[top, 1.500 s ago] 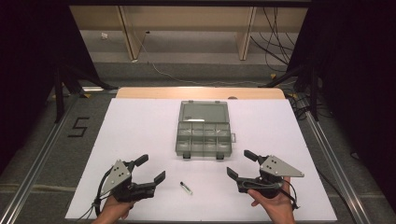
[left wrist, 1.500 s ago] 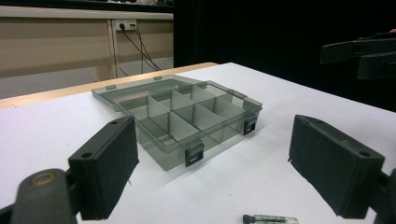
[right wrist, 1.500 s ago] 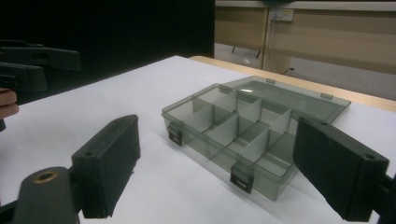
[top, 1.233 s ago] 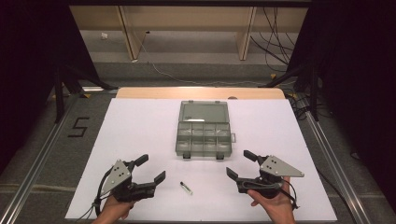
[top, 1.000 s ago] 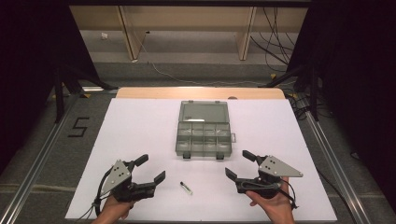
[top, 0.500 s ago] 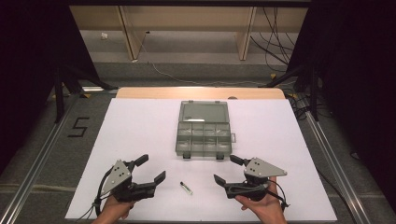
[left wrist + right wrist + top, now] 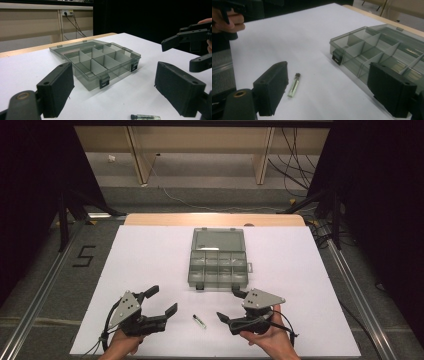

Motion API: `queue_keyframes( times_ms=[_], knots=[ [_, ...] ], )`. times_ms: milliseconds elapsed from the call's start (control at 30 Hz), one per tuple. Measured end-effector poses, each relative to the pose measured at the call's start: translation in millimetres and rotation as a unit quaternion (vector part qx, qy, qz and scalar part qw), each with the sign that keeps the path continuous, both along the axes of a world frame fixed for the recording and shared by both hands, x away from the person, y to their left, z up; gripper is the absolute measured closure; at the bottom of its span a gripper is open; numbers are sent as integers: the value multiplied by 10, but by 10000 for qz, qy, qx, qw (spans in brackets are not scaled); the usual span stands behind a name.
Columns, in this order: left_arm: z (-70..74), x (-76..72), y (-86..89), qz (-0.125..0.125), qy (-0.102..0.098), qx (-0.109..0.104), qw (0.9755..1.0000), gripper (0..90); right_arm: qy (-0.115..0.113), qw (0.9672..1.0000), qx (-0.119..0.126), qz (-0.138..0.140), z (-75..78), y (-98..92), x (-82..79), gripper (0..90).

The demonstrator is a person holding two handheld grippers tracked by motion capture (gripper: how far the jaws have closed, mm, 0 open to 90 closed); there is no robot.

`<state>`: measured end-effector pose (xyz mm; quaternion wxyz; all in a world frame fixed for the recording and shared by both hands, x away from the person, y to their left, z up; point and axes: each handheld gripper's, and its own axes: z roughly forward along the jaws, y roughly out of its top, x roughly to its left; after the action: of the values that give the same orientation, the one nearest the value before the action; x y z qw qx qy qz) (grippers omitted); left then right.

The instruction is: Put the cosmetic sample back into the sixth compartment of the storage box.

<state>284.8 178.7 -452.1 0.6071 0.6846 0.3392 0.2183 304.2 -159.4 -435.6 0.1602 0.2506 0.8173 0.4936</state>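
A small clear vial (image 7: pixel 199 321) with a dark cap lies on the white table (image 7: pixel 150 255) near its front edge, between my two grippers. My left gripper (image 7: pixel 162 300) stands open to the vial's left, with nothing between its fingers. My right gripper (image 7: pixel 227 304) is open just right of the vial and turned toward it. In the right gripper view the vial (image 7: pixel 294 85) lies just inside the left jaw, and my right gripper (image 7: pixel 328 80) is apart from it. The left gripper view has the vial (image 7: pixel 145 116) at its bottom edge, in front of my left gripper (image 7: pixel 115 95).
A smoky clear organizer box (image 7: pixel 218 265) with several empty compartments sits mid-table, its lid (image 7: pixel 217 240) laid open toward the far side. The same box (image 7: pixel 100 62) (image 7: pixel 374 50) stands close beyond both grippers. The other gripper (image 7: pixel 190 47) and the other hand (image 7: pixel 229 22) show farther off.
My right gripper has moved left toward the vial and turned its jaws toward it. The left gripper, vial and box have stayed put.
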Motion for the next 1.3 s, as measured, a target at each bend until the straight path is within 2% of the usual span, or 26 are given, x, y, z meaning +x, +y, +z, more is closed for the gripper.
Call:
queue_keyframes(
  times_ms=[100, 200, 300, 467, 567, 600, 667, 867, 900, 933, 1000, 1100, 1133, 1200, 1300],
  knots=[
    [1, 0, 2, 15, 18, 24, 10000, 150, 35, 9999, -100, 85, -3, 54, 16, 183],
    [0, 0, 2, 15, 21, 24, 10000, 150, 51, 9991, -343, 230, 11, 128, 43, 183],
    [1, 0, 3, 10, 20, 21, 10000, 150, 93, 9984, -421, 362, 21, 183, 73, 188],
    [-2, 4, 1, -13, -2, -18, 10000, 150, 216, 9958, -690, 556, 36, 320, 130, 206],
    [-2, 5, 1, -14, -1, -23, 10000, 150, 266, 9947, -805, 574, 40, 371, 144, 213],
    [-2, 4, 2, -14, -1, -22, 10000, 150, 300, 9930, -951, 627, 41, 429, 162, 219],
    [-1, 3, 2, -14, 0, -23, 10000, 150, 338, 9926, -992, 616, 40, 450, 162, 224],
    [0, 3, 5, -14, -8, -20, 10000, 150, 486, 9873, -1309, 753, 11, 578, 194, 244],
    [-1, 3, 3, -13, 0, -28, 10000, 150, 458, 9874, -1337, 712, -7, 593, 198, 244],
    [-2, 3, 2, -15, 1, -28, 10000, 150, 539, 9862, -1380, 743, -6, 598, 206, 245],
    [-2, 3, 2, -17, 2, -26, 10000, 150, 520, 9865, -1378, 721, -21, 612, 213, 246],
    [-2, 3, 2, -17, 1, -25, 10000, 150, 661, 9838, -1492, 744, -24, 643, 235, 247],
    [-2, 3, 3, -15, 2, -25, 10000, 150, 619, 9839, -1511, 731, -39, 666, 245, 247],
    [4, -3, 8, 4, 15, 8, 10000, 150, 740, 9817, -1591, 740, -39, 702, 247, 252],
    [3, -3, 8, 9, 23, 2, 10000, 150, 801, 9790, -1694, 797, -50, 741, 266, 257]
  ],
)
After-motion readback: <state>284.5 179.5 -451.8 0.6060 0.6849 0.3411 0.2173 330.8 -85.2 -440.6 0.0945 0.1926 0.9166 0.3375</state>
